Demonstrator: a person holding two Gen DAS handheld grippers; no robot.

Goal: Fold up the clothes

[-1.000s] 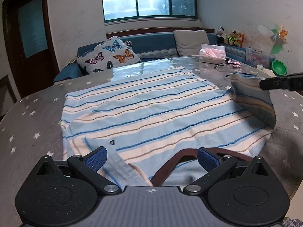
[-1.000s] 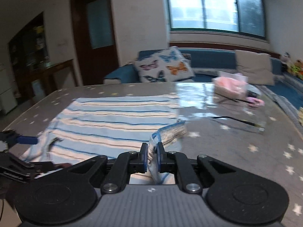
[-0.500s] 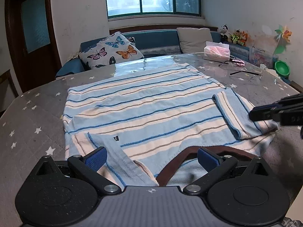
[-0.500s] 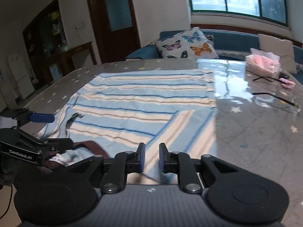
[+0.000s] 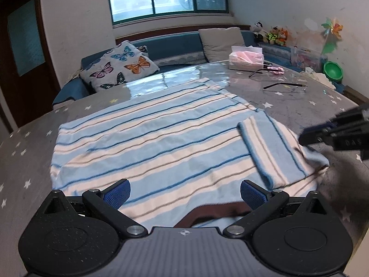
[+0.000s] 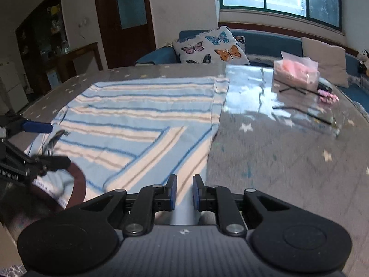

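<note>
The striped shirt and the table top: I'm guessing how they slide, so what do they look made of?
Striped shirt: looks like soft matte knit, probably cotton; it drapes limp and its folded sleeve lies flat. Table top: star-print cloth under what seems a clear glossy sheet, which mirrors the window.

– Right gripper?
– Jaws stood slightly parted, empty, above the striped shirt.
– Shirt's condition?
– Lay flat on the table, sleeve folded inward.
</note>
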